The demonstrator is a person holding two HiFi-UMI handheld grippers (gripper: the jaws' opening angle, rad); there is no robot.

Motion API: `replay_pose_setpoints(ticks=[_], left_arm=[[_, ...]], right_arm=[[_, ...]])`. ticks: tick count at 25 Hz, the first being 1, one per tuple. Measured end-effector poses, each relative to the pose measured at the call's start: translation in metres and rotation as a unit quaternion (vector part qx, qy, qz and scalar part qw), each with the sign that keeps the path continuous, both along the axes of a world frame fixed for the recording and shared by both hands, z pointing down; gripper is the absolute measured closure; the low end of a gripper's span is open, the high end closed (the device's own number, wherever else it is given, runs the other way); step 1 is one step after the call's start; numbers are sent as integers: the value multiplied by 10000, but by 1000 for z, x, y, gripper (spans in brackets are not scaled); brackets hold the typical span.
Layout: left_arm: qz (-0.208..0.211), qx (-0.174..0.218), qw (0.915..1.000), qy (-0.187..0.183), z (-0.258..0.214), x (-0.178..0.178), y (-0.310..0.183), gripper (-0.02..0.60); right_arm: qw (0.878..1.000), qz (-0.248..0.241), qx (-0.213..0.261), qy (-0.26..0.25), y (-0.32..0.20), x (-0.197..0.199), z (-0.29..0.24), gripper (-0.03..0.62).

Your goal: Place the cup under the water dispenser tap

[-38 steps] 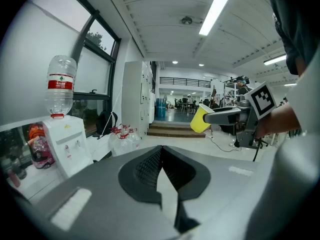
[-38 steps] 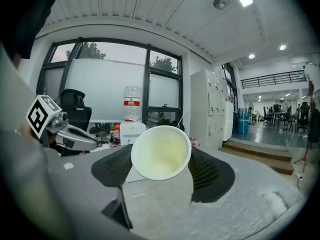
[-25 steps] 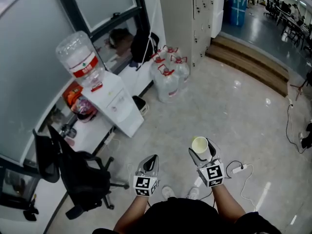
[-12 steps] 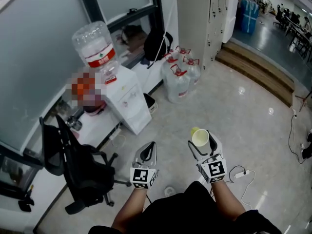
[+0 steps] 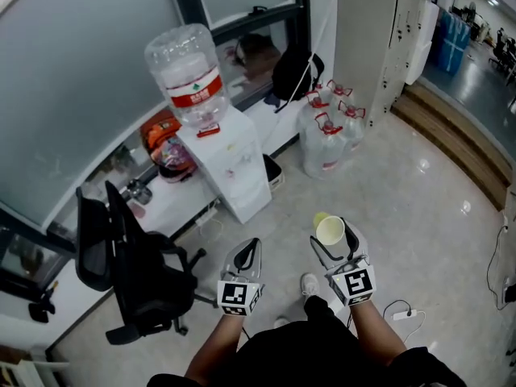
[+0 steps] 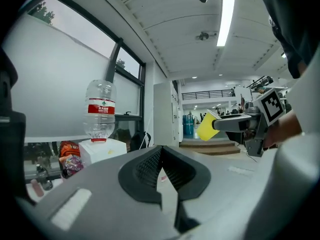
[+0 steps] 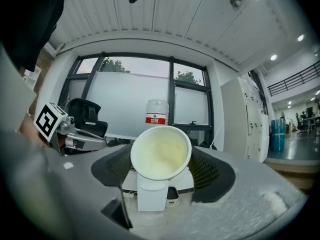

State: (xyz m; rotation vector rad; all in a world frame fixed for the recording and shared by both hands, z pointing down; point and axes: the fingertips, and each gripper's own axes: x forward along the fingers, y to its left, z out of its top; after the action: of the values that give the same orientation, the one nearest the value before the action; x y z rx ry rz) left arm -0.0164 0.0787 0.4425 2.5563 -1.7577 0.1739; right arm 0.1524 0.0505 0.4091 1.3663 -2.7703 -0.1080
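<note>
A pale yellow paper cup (image 5: 330,230) is clamped by its sides in my right gripper (image 5: 334,242), mouth tilted up toward the head camera. In the right gripper view the cup (image 7: 161,153) fills the space between the jaws, with the white water dispenser (image 7: 152,196) and its bottle (image 7: 157,113) straight behind it, some way off. In the head view the dispenser (image 5: 238,168) stands by the window under a clear bottle (image 5: 189,75) with a red label. My left gripper (image 5: 246,258) hangs beside the right one, jaws together and empty. The taps are too small to make out.
A black office chair (image 5: 133,264) stands left of the grippers. Several full water jugs (image 5: 330,139) and a black bag (image 5: 294,71) sit right of the dispenser. A low white shelf (image 5: 165,200) with snack bags runs under the window. A power strip (image 5: 403,314) lies on the floor at right.
Both grippers and the head view have moved forward toward the dispenser, which now sits nearer the middle of the picture. The cup stays clamped in the right gripper.
</note>
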Motion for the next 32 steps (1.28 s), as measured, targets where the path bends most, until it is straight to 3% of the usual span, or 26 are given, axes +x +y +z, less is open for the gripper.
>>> replay_pose_setpoints(ticks=[14,25,32], left_arm=[[-1139,-249,9932,-8,5,-37,-97,563],[-2008,-497,9784,32,16,-57,-112,564],[-2249,-598,9725,96,24,-83,-120,564]], right_arm=[[9924,-1195,-237,168,-134,-48,12,244],[9779,-2011,-547,186,-188,-79,36,243],[9710,-2264,-722,268,-204,-116,51,243]])
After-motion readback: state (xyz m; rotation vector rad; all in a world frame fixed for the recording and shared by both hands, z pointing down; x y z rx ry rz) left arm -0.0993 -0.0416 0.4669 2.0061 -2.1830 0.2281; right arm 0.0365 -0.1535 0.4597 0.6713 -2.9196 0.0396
